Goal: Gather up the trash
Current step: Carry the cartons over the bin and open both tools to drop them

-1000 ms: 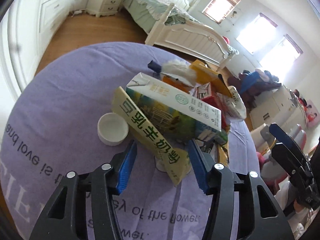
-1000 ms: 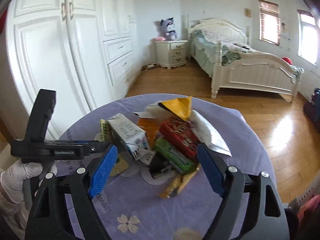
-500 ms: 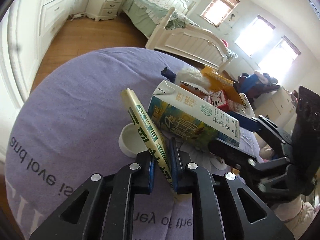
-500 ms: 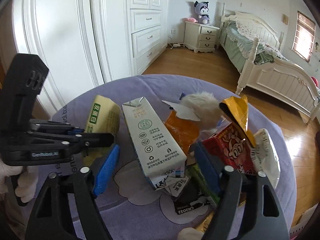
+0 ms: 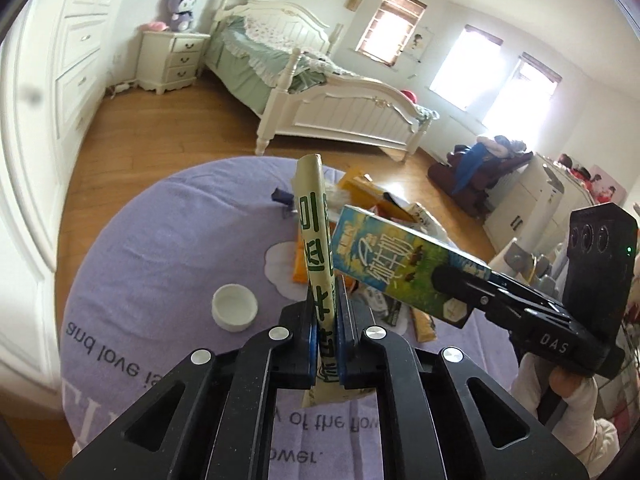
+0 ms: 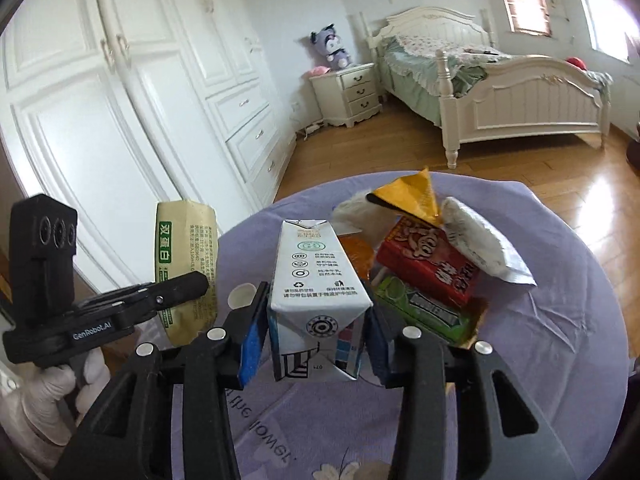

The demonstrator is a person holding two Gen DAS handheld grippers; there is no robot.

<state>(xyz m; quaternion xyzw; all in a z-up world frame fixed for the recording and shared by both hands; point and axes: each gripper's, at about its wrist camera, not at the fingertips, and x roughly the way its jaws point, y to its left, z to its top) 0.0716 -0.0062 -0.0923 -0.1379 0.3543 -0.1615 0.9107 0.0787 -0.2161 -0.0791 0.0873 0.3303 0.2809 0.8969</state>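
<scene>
My left gripper (image 5: 325,308) is shut on a flat beige packet with green print (image 5: 314,216), held edge-on and upright above the round purple-clothed table (image 5: 160,264). The right wrist view shows the same packet (image 6: 186,248) at the left, in the left gripper (image 6: 194,282). My right gripper (image 6: 316,306) is closing its jaws on a white milk carton (image 6: 312,264), and both blue pads touch its sides near the base. In the left wrist view the carton (image 5: 400,256) hangs tilted above the table in the right gripper (image 5: 452,280).
A white cap (image 5: 235,307) lies on the cloth at the left. Behind the carton lies a pile: a red box (image 6: 428,264), a green packet (image 6: 420,304), a yellow wrapper (image 6: 412,196) and a white bag (image 6: 480,240). Wardrobe, nightstand and bed stand beyond.
The left gripper shut on the beige packet and raised it upright. The right gripper came in around the milk carton, narrowed onto it, and the carton now sits off the pile.
</scene>
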